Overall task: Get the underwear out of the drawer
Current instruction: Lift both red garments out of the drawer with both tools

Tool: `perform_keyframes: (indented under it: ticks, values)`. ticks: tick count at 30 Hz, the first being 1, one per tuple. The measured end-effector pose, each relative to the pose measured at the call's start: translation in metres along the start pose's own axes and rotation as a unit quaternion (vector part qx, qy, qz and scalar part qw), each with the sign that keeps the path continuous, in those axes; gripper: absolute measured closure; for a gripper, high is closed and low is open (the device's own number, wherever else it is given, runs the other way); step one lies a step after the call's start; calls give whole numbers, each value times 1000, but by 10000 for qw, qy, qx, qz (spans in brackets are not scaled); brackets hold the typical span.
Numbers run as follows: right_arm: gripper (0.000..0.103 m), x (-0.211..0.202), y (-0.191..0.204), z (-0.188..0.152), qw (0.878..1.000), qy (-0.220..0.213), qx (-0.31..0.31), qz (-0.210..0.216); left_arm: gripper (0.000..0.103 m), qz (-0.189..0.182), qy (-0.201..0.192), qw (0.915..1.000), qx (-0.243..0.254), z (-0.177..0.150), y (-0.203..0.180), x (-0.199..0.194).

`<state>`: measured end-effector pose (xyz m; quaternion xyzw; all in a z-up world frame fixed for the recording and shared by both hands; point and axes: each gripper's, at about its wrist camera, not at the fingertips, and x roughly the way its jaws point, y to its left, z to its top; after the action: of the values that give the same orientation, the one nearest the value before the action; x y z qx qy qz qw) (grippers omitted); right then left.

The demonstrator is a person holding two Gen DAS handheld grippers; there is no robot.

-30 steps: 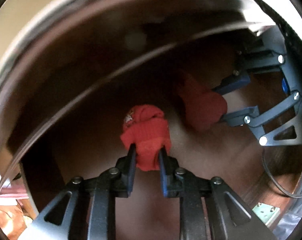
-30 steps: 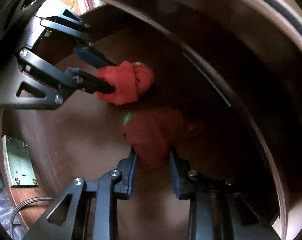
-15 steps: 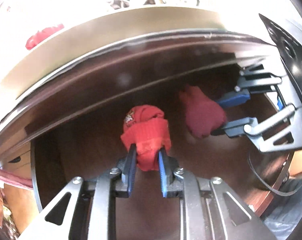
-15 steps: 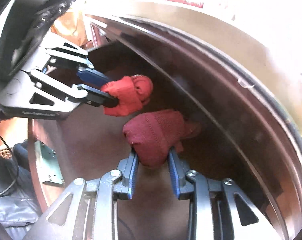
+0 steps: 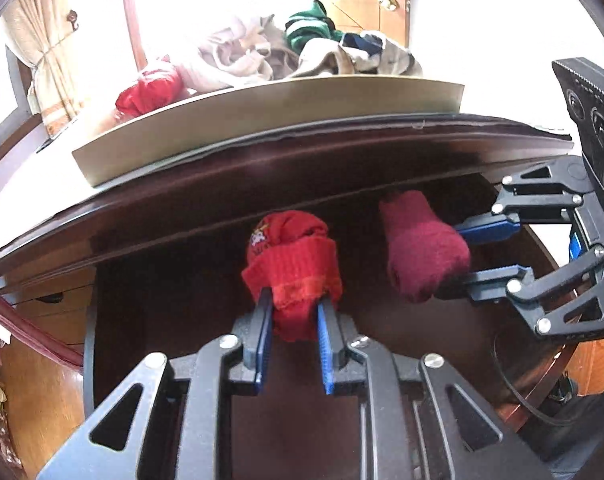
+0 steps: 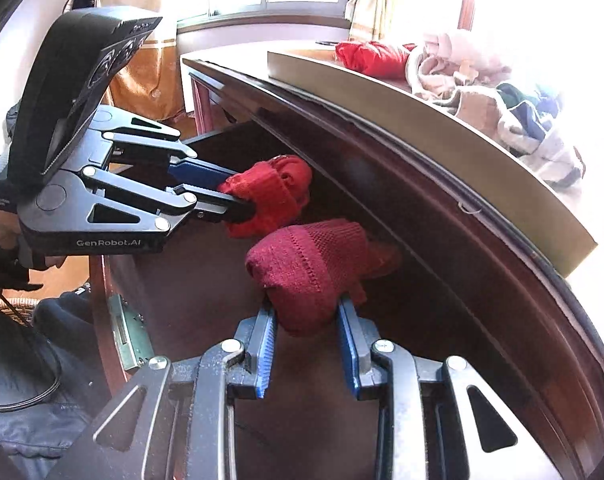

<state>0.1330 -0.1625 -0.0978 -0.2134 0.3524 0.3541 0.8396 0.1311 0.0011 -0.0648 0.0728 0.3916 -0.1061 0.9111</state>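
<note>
The left gripper [image 5: 292,316] is pinching a bright red roll [image 5: 292,258] and the right gripper [image 6: 305,324] a maroon roll [image 6: 307,268] above the drawer [image 6: 206,280]; both should be lifting clear of the desktop edge [image 5: 302,160], grips firm.

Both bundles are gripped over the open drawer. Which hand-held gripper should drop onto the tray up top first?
Probably the left hand-held gripper: its bright red bundle hangs directly below the tray. The right hand-held gripper, shut on the dark red bundle, sits off toward the tray's end.
</note>
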Motion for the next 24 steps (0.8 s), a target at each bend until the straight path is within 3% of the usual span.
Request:
perform_keyframes:
  ticks: [2, 4, 24]
  values:
    - [72, -1, -2, 2, 10000, -76, 15, -7, 85, 13, -29, 10000, -11, 3, 0, 4]
    - [72, -2, 0, 1, 9999, -150, 34, -25, 85, 35, -71, 10000, -34, -16, 6, 8]
    - [72, -43, 6, -17, 9978, -656, 81, -55, 85, 344, -608, 9973, -233, -28, 3, -26]
